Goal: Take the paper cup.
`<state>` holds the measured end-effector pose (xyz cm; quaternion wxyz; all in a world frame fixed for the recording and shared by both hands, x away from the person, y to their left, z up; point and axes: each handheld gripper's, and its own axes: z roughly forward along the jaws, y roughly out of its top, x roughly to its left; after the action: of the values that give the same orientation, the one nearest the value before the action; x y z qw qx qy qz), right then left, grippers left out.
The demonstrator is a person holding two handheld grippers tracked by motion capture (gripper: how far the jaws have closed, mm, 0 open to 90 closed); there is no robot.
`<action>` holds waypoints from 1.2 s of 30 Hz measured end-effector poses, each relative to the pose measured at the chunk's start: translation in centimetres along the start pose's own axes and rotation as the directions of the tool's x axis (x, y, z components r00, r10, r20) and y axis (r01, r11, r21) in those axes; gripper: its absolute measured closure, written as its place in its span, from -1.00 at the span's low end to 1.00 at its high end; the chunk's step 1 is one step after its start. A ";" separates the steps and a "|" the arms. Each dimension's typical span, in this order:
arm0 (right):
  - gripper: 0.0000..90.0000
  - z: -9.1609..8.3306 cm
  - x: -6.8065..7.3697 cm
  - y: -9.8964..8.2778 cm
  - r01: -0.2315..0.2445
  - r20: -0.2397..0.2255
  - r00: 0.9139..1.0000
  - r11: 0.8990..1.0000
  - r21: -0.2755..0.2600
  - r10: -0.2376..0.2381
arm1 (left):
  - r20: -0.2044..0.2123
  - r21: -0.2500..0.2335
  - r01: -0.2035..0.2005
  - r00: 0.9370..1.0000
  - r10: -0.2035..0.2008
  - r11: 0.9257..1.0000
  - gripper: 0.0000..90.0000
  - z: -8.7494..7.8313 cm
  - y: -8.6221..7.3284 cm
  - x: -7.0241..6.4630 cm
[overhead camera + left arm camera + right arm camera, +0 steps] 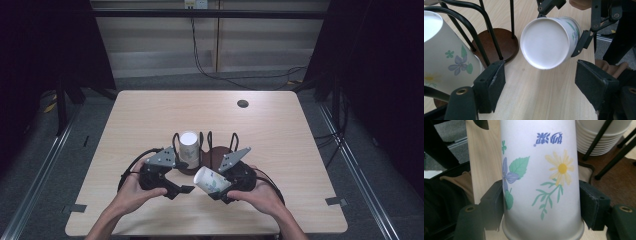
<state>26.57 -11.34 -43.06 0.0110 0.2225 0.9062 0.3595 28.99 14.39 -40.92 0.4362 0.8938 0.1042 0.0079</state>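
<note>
The right gripper (220, 187) sits closest, its jaws clamped on a flowered paper cup (540, 180) near the rim, so that the cup lies tilted with its base pointing away, toward the left gripper (182, 189). In the left gripper view that white base (545, 42) faces the camera from between the left jaws, which stand apart and press on nothing. Behind both grippers stands the holder (207, 147), a dark round foot with black wire loops rising from it, and a stack of cups (189, 149) sits upside down among those loops; the held cup hangs just in front of the holder, above the worktop (150, 115).

The step looks like passing or seating the single cup, either onto the stack or into a free loop. To do it well, the right hand should keep a light squeeze, since thin paper walls dent easily. The left jaws would best take the cup near its stiffer base, closing slowly and square to the wall. The wire loops stand close, so the approach to the holder should be straight and free of them.
</note>
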 end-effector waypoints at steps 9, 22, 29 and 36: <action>-0.33 0.1 0.1 0.3 0.027 -0.012 1.000 0.999 0.046 -0.026 | 0.005 0.040 -0.020 1.000 0.020 0.999 -0.50 0.7 0.0 -0.5; -0.33 -0.8 -0.2 1.6 0.068 0.010 0.998 0.988 0.139 -0.070 | 0.009 0.083 -0.020 1.000 0.020 0.996 -0.49 0.9 -0.4 -0.2; -0.33 0.0 0.1 1.9 0.090 -0.009 0.996 0.977 0.195 -0.090 | 0.018 0.090 -0.030 0.999 0.028 0.995 -0.52 1.2 -0.5 -0.2; -0.33 0.7 0.1 2.2 0.095 -0.027 0.996 0.957 0.275 -0.091 | 0.020 0.119 -0.039 0.999 0.037 0.992 -0.57 1.5 -0.4 -0.4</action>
<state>27.46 -9.44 -42.18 -0.0098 0.1766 0.9569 0.2304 28.71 13.33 -42.12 0.3828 0.9200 0.0836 0.0019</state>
